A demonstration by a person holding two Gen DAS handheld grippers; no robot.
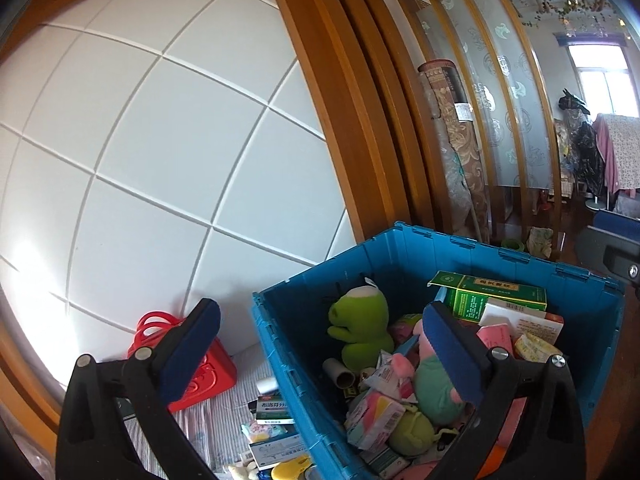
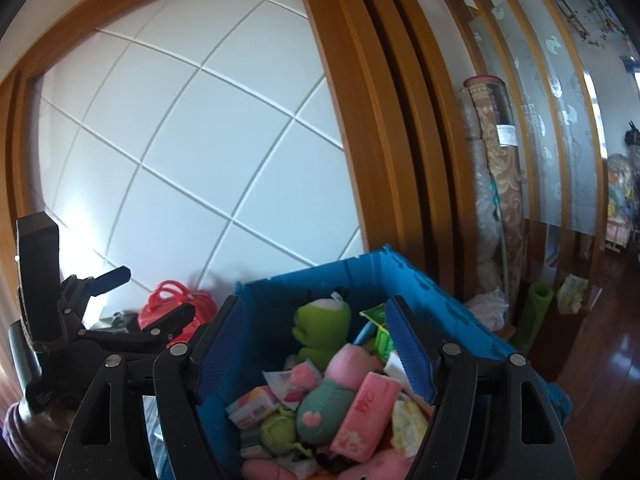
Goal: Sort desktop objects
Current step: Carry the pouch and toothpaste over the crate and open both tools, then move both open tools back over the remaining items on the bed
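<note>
A blue plastic crate (image 1: 532, 268) is full of mixed things: a green frog plush (image 1: 360, 320), a pink-and-green pig plush (image 1: 432, 380), a green medicine box (image 1: 496, 294) and pink tissue packs (image 1: 376, 412). My left gripper (image 1: 320, 352) is open and empty, held above the crate's left wall. My right gripper (image 2: 316, 352) is open and empty, above the crate (image 2: 424, 296), with the frog plush (image 2: 320, 328) and a pink tissue pack (image 2: 366, 416) between its fingers in view. The left gripper (image 2: 120, 304) shows at the left of the right wrist view.
A red plastic basket (image 1: 204, 372) stands left of the crate on a striped cloth (image 1: 236, 408), with small medicine boxes (image 1: 272, 412) beside it. A white panelled wall (image 1: 160, 140) and a wooden frame (image 1: 352, 120) rise behind. A rolled carpet (image 1: 460, 160) leans at the right.
</note>
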